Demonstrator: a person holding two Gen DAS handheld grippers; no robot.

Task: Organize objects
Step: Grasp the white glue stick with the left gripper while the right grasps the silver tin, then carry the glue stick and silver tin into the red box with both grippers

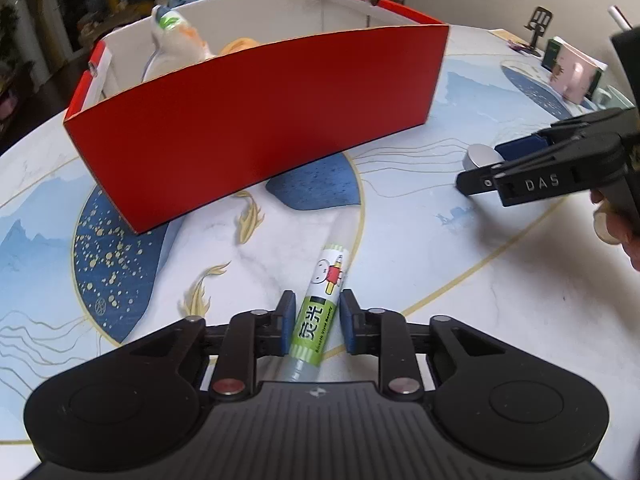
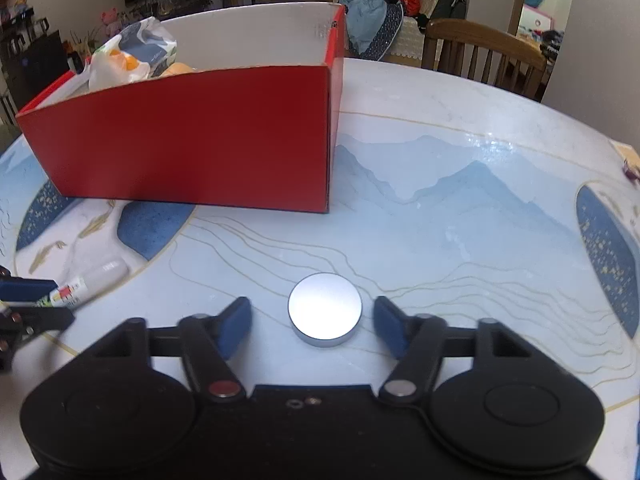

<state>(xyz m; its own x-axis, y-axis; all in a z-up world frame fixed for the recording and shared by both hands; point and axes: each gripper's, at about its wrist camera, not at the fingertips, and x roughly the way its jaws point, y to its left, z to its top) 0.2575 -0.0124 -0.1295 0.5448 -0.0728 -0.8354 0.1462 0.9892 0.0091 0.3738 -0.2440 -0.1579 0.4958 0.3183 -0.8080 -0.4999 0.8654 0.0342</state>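
A green-and-white marker pen [image 1: 320,312] lies on the patterned table, and my left gripper [image 1: 317,312] is shut on its barrel. The pen also shows at the left of the right wrist view [image 2: 86,282]. A flat silver disc [image 2: 325,309] lies between the spread fingers of my right gripper [image 2: 312,322], which is open around it without touching. The disc [image 1: 480,157] and right gripper [image 1: 486,164] also show at the right of the left wrist view. A red box [image 1: 256,120] stands behind, holding a plastic packet [image 1: 176,36].
The box also stands at the upper left of the right wrist view [image 2: 188,132], with a packet [image 2: 132,52] in it. A wooden chair [image 2: 484,56] stands behind the table. A pink box [image 1: 572,72] and a phone stand [image 1: 538,28] are at the table's far right.
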